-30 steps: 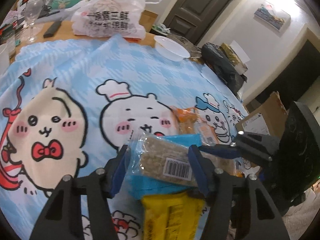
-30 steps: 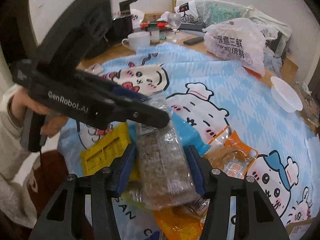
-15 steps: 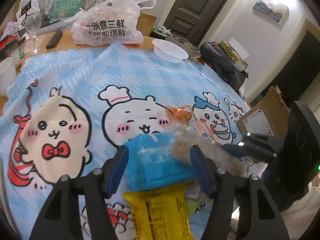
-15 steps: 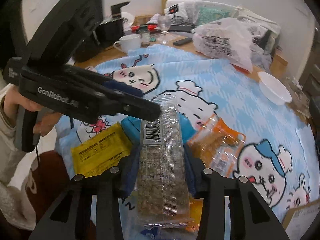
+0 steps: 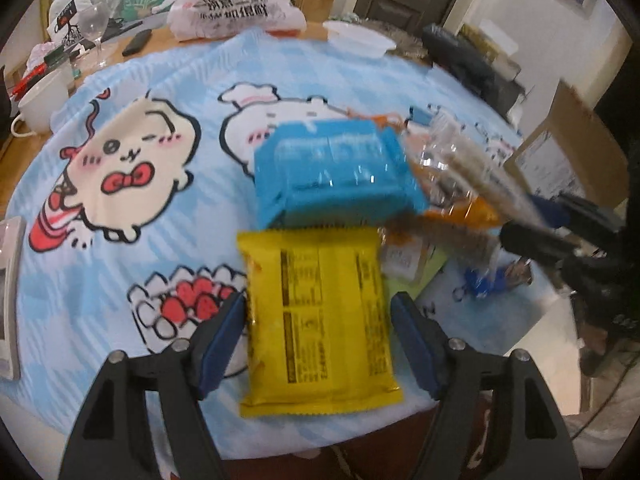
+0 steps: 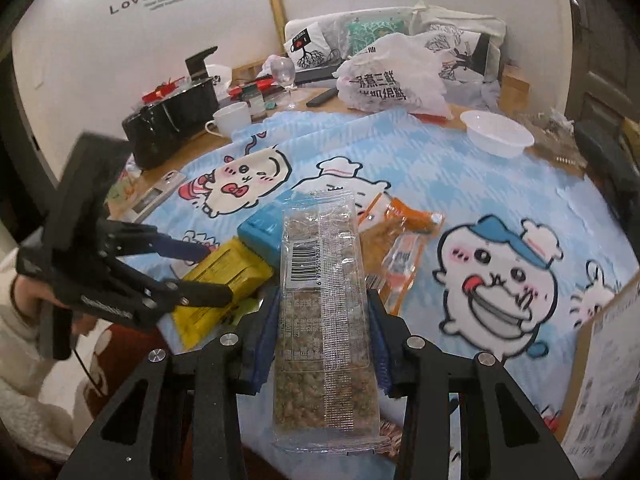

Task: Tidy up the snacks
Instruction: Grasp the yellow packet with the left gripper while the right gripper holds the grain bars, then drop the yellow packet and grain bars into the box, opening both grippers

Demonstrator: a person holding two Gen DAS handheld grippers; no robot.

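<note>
My right gripper (image 6: 322,334) is shut on a clear packet of brown grain bars (image 6: 324,304) and holds it above the table's near edge; the packet also shows blurred in the left wrist view (image 5: 472,176). My left gripper (image 5: 318,340) is open, its blue pads either side of a yellow snack packet (image 5: 320,320) lying on the cartoon tablecloth (image 5: 132,208). A blue packet (image 5: 336,172) lies just beyond the yellow one. Orange packets (image 6: 400,236) lie to the right of the blue one.
A white bowl (image 6: 496,138), a printed plastic bag (image 6: 392,80), a wine glass (image 6: 285,76), a white mug (image 6: 232,118) and a black appliance (image 6: 172,120) stand at the far side. A cardboard box (image 5: 572,152) stands off the table's right edge.
My left gripper let go of the grain-bar packet and drew back over the yellow packet. My right gripper closed on the grain bars and lifted them towards the near edge.
</note>
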